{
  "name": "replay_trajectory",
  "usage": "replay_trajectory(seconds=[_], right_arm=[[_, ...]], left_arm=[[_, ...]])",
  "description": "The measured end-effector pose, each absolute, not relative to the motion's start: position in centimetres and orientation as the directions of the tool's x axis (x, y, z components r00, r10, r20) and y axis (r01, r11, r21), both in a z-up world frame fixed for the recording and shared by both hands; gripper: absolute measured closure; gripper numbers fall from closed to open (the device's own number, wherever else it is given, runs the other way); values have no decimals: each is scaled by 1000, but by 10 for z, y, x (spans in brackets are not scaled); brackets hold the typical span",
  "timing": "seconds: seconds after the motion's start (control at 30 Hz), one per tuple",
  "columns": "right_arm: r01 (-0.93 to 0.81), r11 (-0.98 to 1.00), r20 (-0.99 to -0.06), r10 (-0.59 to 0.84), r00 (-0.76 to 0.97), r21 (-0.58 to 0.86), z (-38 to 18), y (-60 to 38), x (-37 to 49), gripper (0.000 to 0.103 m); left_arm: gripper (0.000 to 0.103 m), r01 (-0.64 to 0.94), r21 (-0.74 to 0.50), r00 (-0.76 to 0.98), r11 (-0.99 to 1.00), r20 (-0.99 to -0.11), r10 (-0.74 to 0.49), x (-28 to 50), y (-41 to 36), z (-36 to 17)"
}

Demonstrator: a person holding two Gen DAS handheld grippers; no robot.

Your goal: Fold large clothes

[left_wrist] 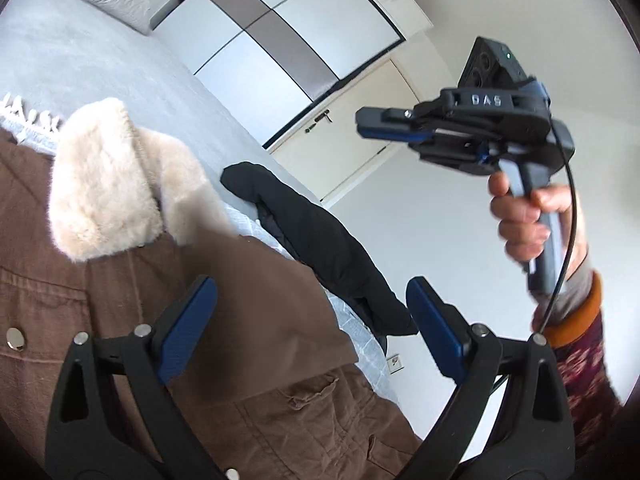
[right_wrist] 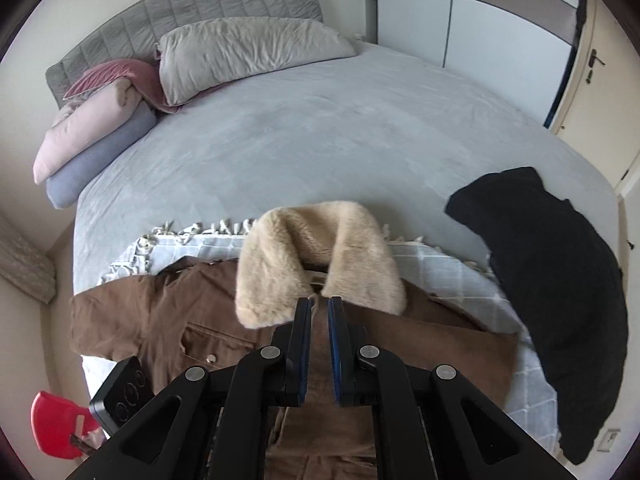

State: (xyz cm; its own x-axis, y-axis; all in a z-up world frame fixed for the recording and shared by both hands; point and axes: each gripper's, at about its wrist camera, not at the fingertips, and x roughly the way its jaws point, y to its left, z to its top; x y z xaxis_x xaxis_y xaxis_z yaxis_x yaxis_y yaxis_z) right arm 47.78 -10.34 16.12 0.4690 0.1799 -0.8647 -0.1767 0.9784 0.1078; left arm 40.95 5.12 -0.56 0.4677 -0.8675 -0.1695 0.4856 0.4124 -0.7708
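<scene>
A brown jacket [right_wrist: 160, 312] with a cream fur collar [right_wrist: 316, 256] lies front-up on a checked blanket at the foot of the bed; it also shows in the left wrist view [left_wrist: 256, 304], with its collar [left_wrist: 116, 184]. My left gripper [left_wrist: 312, 320] is open and empty, held over the jacket's right side. My right gripper [right_wrist: 319, 304] is shut and holds nothing, raised above the jacket just below the collar. It shows from the side in the left wrist view [left_wrist: 360, 120], held in a hand up in the air.
A black garment [right_wrist: 560, 280] lies at the bed's right edge, also in the left wrist view [left_wrist: 320, 240]. Grey bed cover [right_wrist: 320, 128], pillows [right_wrist: 248, 48] and folded blankets [right_wrist: 92, 136] are at the head. A wardrobe [left_wrist: 280, 32] and a door [left_wrist: 352, 132] stand beyond. A red object [right_wrist: 56, 424] is at lower left.
</scene>
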Motion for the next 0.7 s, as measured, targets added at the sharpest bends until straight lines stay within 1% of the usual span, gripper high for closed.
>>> replay_trajectory(seconds=[0.07,0.13,0.2,0.27,0.3,0.33,0.37,0.4,0.43,0.47,0.53,0.57,0.6,0.63,0.67,0.7], right_arm=[[-219,965,-861,230,453,143,144,-97,483,95],[-235,957,-857,263,443,172,133,-105,481,93],[-224,959,-845,263,466,175,123,-125,472,89],[-176,967,-833,249,495,184,116,-154,458,74],[-145,973,-826,230,515,180,111,-171,449,68],[-122,977,-821,213,530,175,108,-187,442,53],[-87,981,-810,190,555,171,99,-209,430,40],[-60,983,-803,178,569,176,92,-225,423,37],[-26,982,-796,166,582,186,80,-244,415,35],[7,981,-798,155,583,195,68,-264,408,35],[66,976,-803,133,581,209,45,-296,398,34],[96,967,-804,138,578,235,31,-315,394,34],[119,957,-806,152,571,265,18,-333,392,34],[149,944,-814,166,557,295,4,-351,391,34],[177,935,-823,168,543,307,-8,-364,391,34],[188,930,-826,171,537,316,-13,-372,391,34]], left_arm=[[8,420,-792,485,443,-217,-847,420,54,-18],[8,347,-801,491,488,-288,-822,429,54,-28],[8,288,-786,494,546,-367,-788,435,49,-37],[8,262,-754,480,602,-439,-759,438,37,-42],[8,256,-729,473,635,-478,-740,438,30,-44],[8,252,-699,463,669,-520,-718,439,21,-47],[12,246,-667,453,703,-562,-692,440,12,-50],[17,235,-635,444,736,-603,-662,443,4,-56],[19,219,-603,433,767,-644,-631,445,-4,-61],[24,209,-572,440,794,-670,-598,446,-10,-66],[33,201,-514,475,834,-693,-542,444,-20,-63],[55,200,-494,488,846,-698,-524,443,-25,-62],[78,197,-479,499,856,-702,-508,442,-29,-63],[87,176,-431,530,885,-716,-454,440,-33,-61],[94,173,-415,548,893,-713,-437,439,-35,-59],[95,173,-432,564,885,-693,-448,438,-32,-54]])
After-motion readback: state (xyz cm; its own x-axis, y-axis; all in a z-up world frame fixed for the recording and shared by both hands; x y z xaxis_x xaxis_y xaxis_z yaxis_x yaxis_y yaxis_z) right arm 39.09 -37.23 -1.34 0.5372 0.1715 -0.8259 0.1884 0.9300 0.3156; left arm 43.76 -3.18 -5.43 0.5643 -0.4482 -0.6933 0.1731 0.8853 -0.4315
